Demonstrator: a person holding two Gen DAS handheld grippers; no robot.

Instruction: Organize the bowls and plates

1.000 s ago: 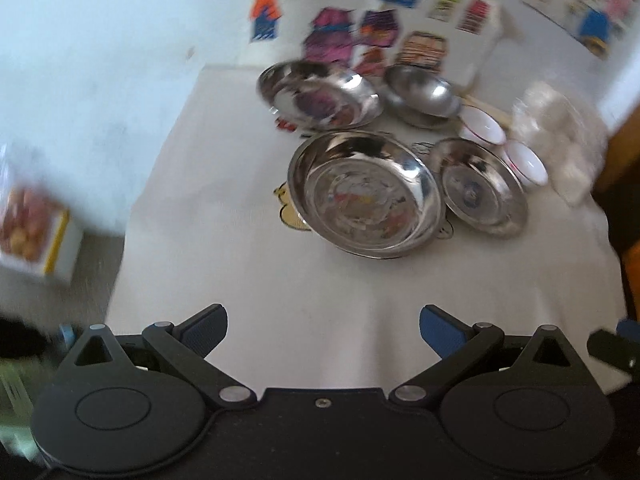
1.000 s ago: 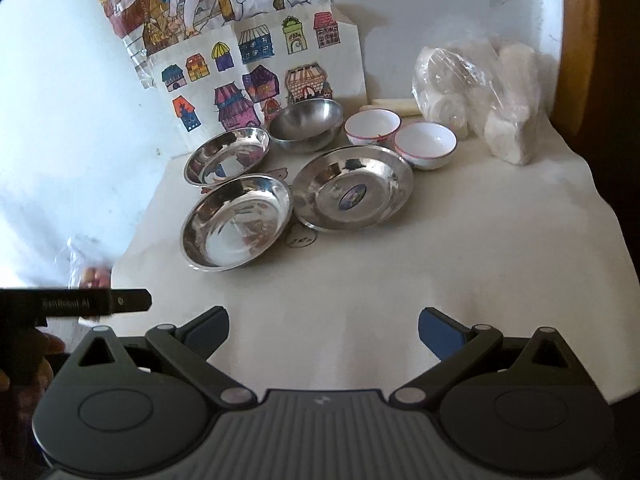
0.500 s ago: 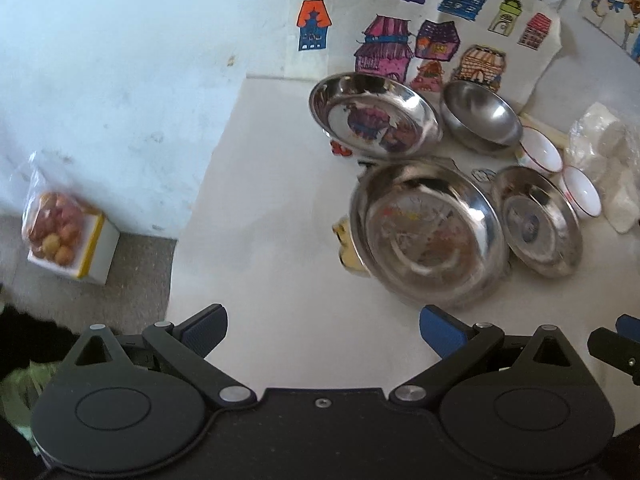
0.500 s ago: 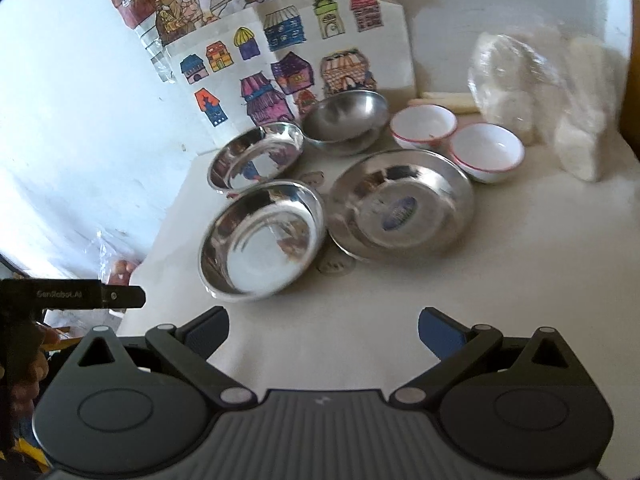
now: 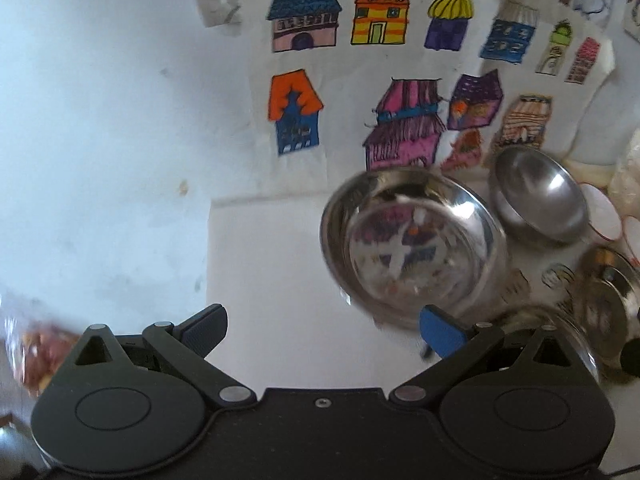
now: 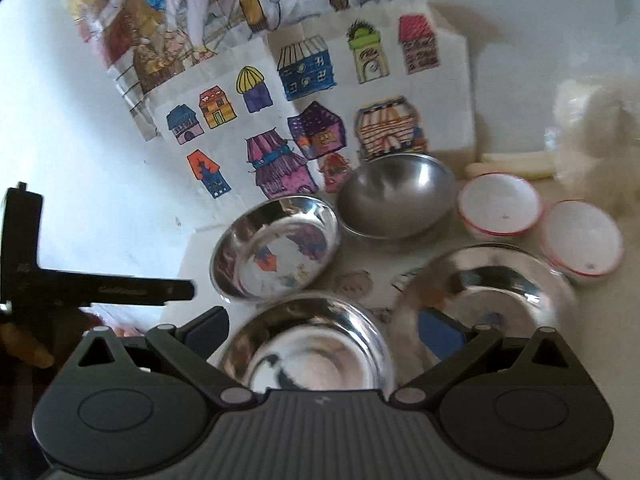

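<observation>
The left tongs (image 5: 322, 330) and the right tongs (image 6: 324, 332) are both spread wide, holding nothing. Three steel plates crowd the table (image 6: 500, 420): one (image 6: 276, 246) at 11 o'clock of the right tongs, one (image 6: 308, 354) directly below them, one (image 6: 486, 292) at 2 o'clock. They look light, stiff and slippery; the thin rim seems the likeliest hold. A steel bowl (image 6: 396, 196) and two white bowls (image 6: 498, 208) sit behind, close against the plates.

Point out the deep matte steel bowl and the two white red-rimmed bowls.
Deep matte steel bowl (image 6: 394, 196): right wrist view, inner wall.
Left white red-rimmed bowl (image 6: 498, 206): right wrist view, inside bottom.
Right white red-rimmed bowl (image 6: 582, 238): right wrist view, inside bottom.
</observation>
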